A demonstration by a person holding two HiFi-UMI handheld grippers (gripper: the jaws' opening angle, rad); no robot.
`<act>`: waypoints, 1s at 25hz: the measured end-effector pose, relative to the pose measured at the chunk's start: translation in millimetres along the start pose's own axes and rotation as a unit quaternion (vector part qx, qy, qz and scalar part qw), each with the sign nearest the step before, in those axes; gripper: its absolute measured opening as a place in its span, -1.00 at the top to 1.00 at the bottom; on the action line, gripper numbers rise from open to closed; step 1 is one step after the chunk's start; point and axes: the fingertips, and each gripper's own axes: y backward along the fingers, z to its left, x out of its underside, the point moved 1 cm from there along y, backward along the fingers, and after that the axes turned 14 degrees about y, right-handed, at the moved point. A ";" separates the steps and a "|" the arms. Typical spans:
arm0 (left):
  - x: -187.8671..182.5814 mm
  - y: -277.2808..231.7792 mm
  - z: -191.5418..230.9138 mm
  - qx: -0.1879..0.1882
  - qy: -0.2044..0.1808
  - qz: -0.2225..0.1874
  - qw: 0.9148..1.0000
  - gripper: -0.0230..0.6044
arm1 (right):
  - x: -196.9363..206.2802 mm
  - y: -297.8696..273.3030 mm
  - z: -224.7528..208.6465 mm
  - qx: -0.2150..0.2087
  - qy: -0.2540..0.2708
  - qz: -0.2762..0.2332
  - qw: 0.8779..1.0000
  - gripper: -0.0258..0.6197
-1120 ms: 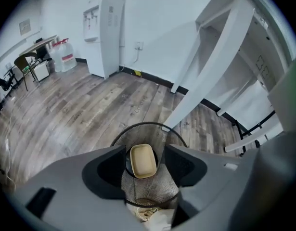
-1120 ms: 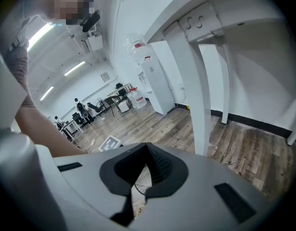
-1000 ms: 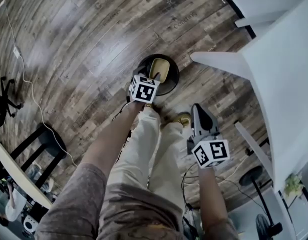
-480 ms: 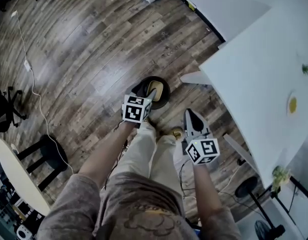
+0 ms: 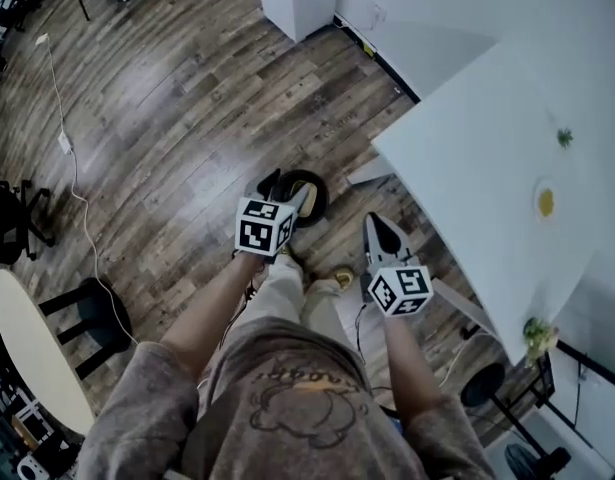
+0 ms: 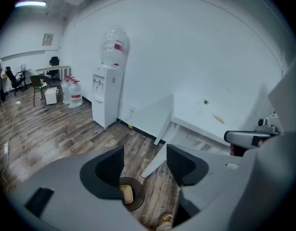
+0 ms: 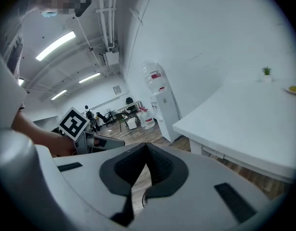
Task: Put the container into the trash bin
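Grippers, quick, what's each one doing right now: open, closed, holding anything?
Left gripper: fingers opening, nothing between them.
Right gripper: closed, empty.

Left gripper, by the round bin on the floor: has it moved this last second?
Yes. The left gripper has lifted up and away from the trash bin, which now looks far smaller beside it. Its empty jaws are opening.

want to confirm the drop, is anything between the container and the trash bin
Nothing visible: the container lies inside the trash bin on the floor. The left tongs, empty, with jaws opening, are above it.
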 end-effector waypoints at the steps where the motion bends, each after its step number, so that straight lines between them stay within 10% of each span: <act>1: -7.3 9.9 -7.8 0.004 -0.004 -0.005 1.000 0.10 | -9.1 6.4 0.5 0.001 0.003 -0.006 1.000 0.92; 25: -93.1 182.9 -186.7 0.173 -0.102 -0.113 0.973 0.10 | -135.0 137.0 17.3 0.032 0.060 -0.096 0.993 0.92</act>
